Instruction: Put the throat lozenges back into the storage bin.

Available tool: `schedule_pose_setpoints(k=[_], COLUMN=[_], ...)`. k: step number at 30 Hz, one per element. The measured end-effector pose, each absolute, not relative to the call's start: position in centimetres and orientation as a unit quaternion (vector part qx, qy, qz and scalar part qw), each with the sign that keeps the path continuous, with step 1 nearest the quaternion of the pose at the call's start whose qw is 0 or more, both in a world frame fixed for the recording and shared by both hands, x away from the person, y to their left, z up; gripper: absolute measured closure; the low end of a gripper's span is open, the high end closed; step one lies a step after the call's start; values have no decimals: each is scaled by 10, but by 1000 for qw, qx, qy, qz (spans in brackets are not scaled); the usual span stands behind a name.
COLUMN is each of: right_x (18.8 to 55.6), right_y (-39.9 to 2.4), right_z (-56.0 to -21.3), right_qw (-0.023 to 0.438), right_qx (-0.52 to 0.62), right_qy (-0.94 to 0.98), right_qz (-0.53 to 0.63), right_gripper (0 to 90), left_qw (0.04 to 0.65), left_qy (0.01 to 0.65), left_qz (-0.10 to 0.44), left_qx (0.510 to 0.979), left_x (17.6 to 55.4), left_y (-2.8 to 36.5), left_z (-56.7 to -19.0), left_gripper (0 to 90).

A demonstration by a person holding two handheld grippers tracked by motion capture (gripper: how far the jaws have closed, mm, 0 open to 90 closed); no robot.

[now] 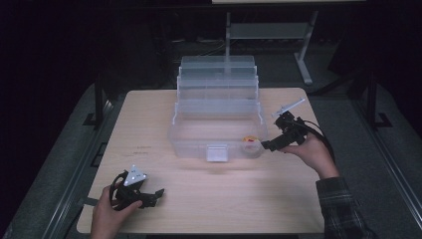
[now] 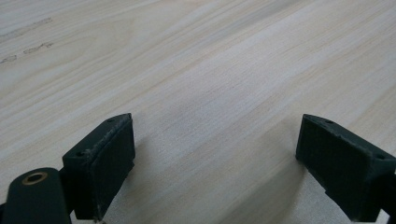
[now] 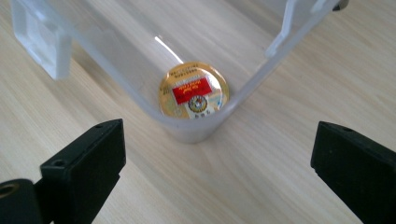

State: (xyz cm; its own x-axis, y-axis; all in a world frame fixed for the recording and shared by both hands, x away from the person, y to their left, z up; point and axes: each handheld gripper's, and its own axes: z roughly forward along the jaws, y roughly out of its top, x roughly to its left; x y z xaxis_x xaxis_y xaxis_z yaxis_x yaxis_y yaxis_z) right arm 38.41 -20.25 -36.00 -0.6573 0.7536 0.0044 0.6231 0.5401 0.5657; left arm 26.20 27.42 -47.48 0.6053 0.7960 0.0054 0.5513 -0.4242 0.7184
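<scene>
The round gold-lidded cup [image 3: 194, 91] lies in the near right corner of the clear plastic organiser box [image 1: 199, 142], released. The right gripper [image 1: 268, 146] sits just outside that corner, jaws spread and empty. Judged step: placement complete, withdrawal in hand. The next move calls for a clear retreat without nudging the box wall. The left gripper [image 1: 158, 193] rests near left on the table [image 1: 209, 199], jaws spread, empty. Count: one cup, one box, two grippers.
</scene>
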Motion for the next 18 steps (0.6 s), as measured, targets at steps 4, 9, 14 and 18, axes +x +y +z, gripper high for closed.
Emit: schedule_pose_setpoints(k=[4, 9, 14, 18], right_x=[377, 368, 359, 351], right_y=[-207, -214, -220, -225], right_z=[-367, -376, -385, -393], right_qw=[122, 125, 131, 127], right_qx=[401, 405, 406, 412], right_qy=[867, 865, 863, 861], right_qz=[268, 268, 271, 269], right_gripper=[29, 28, 24, 20], left_qw=[349, 349, 349, 349], left_qy=[408, 408, 408, 408], left_qz=[176, 176, 176, 176], left_qx=[825, 825, 825, 825], left_x=[262, 262, 262, 262], left_y=[274, 274, 274, 274], left_z=[-475, -475, -475, -475], left_gripper=[108, 108, 108, 108])
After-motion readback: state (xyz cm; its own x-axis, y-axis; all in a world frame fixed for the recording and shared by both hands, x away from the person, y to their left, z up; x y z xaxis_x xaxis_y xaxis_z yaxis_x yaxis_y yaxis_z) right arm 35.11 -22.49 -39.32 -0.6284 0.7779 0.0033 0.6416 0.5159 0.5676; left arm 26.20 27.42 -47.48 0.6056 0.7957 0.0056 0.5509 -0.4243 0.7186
